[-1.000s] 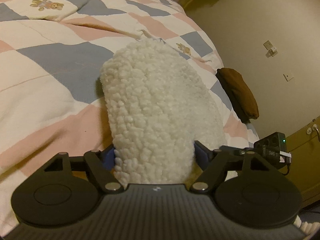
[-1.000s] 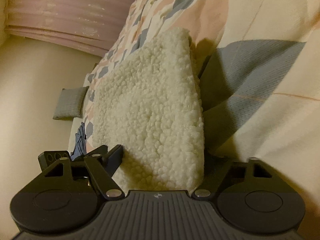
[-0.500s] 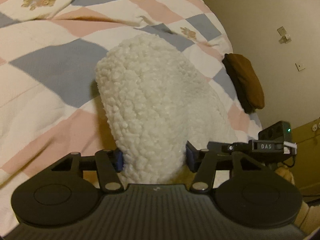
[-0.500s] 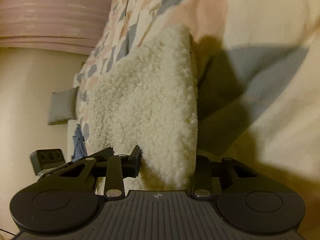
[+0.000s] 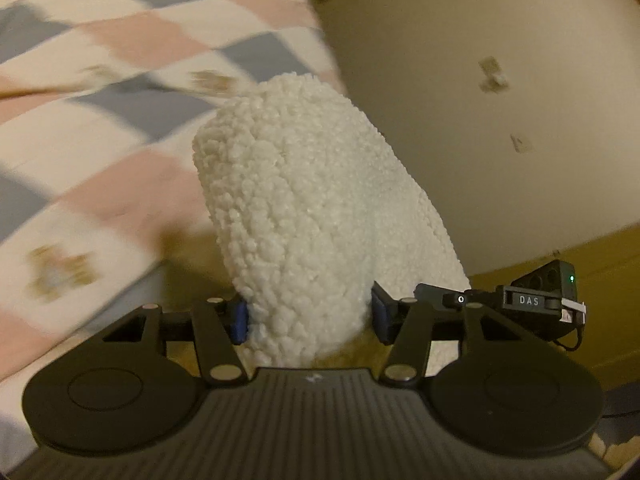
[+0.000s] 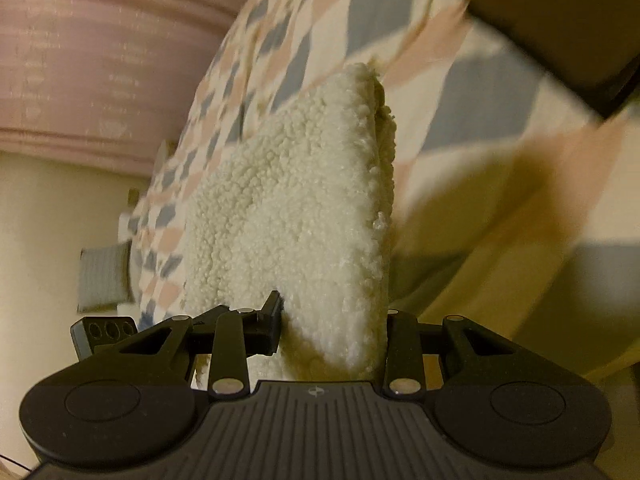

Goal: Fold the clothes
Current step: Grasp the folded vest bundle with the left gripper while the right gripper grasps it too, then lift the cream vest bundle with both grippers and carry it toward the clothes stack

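A folded white fleece garment (image 5: pixel 316 216) fills the middle of the left wrist view. My left gripper (image 5: pixel 310 314) is shut on its near end, blue pads pressed into both sides. The same garment (image 6: pixel 304 216) shows in the right wrist view, where my right gripper (image 6: pixel 334 320) is shut on its other near edge. The garment is lifted off the patchwork quilt (image 5: pixel 100 92). The other gripper's body (image 5: pixel 536 300) shows at the right of the left wrist view.
The pink, grey and cream checked quilt (image 6: pixel 460 92) covers the bed. A cream wall (image 5: pixel 480 100) stands past the bed's edge. Pink curtains (image 6: pixel 100 52) hang far left in the right view; a dark object (image 6: pixel 560 24) sits top right.
Both grippers closed tighter on the garment and lifted it off the quilt, swinging toward the bed's edge. The background is now motion-blurred.
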{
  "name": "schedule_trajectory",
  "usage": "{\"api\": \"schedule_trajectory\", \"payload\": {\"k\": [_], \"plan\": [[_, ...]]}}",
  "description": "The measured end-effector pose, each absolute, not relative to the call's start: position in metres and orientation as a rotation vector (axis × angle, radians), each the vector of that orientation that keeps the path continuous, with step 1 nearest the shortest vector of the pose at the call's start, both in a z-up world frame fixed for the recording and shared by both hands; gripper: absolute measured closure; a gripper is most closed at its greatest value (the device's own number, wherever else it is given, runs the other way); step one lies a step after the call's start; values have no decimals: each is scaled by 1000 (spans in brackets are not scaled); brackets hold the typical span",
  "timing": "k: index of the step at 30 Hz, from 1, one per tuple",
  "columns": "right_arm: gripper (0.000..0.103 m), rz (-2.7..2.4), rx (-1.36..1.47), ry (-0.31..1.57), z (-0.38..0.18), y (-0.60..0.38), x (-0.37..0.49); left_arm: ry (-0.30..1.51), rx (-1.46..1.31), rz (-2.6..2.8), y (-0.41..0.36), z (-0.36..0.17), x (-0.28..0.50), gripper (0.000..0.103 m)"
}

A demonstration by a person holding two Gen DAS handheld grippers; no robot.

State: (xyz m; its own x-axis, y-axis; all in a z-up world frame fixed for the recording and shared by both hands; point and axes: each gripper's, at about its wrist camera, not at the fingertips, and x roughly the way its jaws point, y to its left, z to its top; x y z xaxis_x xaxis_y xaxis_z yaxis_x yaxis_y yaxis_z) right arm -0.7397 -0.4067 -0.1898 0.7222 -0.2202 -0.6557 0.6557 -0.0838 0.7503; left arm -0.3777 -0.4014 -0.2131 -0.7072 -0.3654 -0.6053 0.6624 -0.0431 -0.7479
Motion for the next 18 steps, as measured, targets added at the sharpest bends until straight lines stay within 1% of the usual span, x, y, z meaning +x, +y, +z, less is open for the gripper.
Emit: {"api": "schedule_trajectory", "payload": {"k": [4,7,11,15,18], "plan": [[68,-824,1459,389,-176,-444,-816,1526,276,-1871,-446,-221,-459,51],[68,-826,1405,427,-172,-491,-876,1533,199,-1864,-482,-234,-520,51],[68,-807,1338,472,-176,-556,-942,1488,126,-1866,-528,-249,-587,51],[68,-774,1295,507,-187,-616,-988,1438,78,-1842,-568,-263,-632,50],[68,-748,1268,518,-202,-651,-998,1424,41,-1824,-592,-282,-647,50]]}}
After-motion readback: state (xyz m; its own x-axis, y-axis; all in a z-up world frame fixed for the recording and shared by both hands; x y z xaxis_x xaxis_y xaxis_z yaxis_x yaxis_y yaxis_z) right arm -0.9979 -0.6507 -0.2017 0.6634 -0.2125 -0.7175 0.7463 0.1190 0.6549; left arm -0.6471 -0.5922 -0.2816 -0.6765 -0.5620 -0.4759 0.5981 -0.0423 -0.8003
